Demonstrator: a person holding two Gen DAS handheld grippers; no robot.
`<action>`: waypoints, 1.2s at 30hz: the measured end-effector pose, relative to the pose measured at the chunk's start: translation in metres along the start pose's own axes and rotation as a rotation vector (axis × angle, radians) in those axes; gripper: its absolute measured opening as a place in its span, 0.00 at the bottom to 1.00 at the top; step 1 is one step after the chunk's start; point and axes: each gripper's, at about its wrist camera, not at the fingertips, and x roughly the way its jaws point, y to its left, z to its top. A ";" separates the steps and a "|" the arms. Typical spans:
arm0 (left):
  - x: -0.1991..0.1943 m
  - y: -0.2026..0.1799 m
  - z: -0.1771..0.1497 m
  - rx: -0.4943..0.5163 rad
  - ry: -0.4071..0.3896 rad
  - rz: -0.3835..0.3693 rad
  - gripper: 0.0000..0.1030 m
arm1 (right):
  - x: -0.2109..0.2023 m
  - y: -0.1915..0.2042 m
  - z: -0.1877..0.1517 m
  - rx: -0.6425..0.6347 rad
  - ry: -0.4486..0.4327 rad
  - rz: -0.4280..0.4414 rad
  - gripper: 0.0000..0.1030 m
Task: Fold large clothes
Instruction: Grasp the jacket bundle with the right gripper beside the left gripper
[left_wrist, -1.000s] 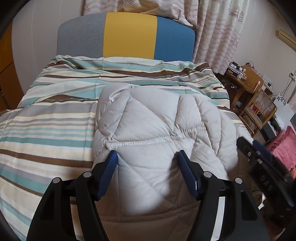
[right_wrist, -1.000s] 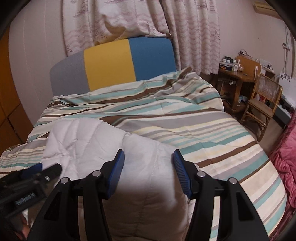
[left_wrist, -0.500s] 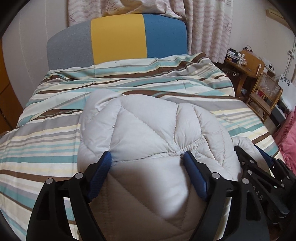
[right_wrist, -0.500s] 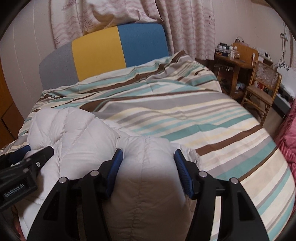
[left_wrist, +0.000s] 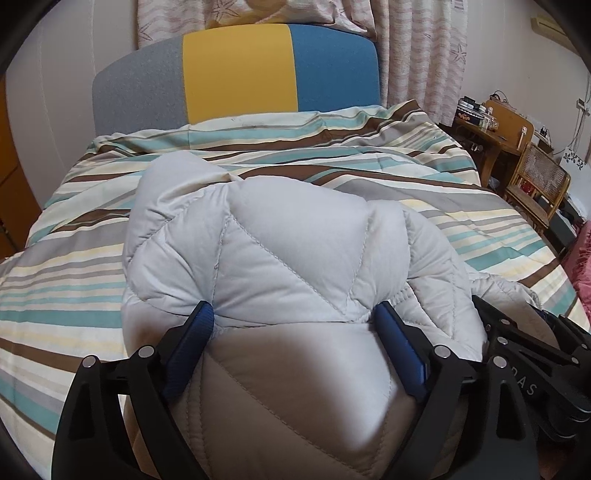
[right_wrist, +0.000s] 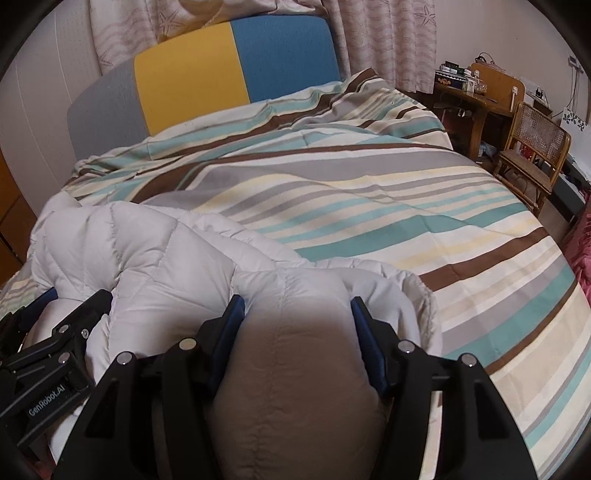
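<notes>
On the near part of the striped duvet (left_wrist: 74, 266), a pale grey quilted jacket (left_wrist: 295, 251) is seen bunched into a puffy mound, with each gripper pushed into its near edge. The left gripper (left_wrist: 295, 325) is spread wide, its blue pads pressed against thick padding that bulges between them; whether the cloth is truly pinched or merely straddled cannot be told. The same holds for the right gripper (right_wrist: 295, 314), whose fingers flank a rounded roll of the jacket to the right of the other tool. Compared with a second ago, the garment has been gathered: a flatter spread over the bed has been replaced by a raised hump, and the far edge has been drawn nearer. A fold of the near portion over the far portion is judged to be under way, not completed. Slippage of the slick, springy padding is the likely risk. At the far end the grey, yellow and blue headboard (left_wrist: 236, 74) is visible.
</notes>
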 end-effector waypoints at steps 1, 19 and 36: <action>0.002 0.000 -0.001 0.000 -0.008 0.007 0.85 | 0.003 0.000 -0.001 0.000 0.000 -0.001 0.56; -0.036 0.025 0.067 -0.014 0.003 0.080 0.90 | -0.070 -0.006 0.039 -0.011 -0.110 0.108 0.58; 0.046 0.006 0.041 0.106 0.047 0.131 0.97 | 0.010 0.006 0.015 -0.007 -0.050 -0.028 0.57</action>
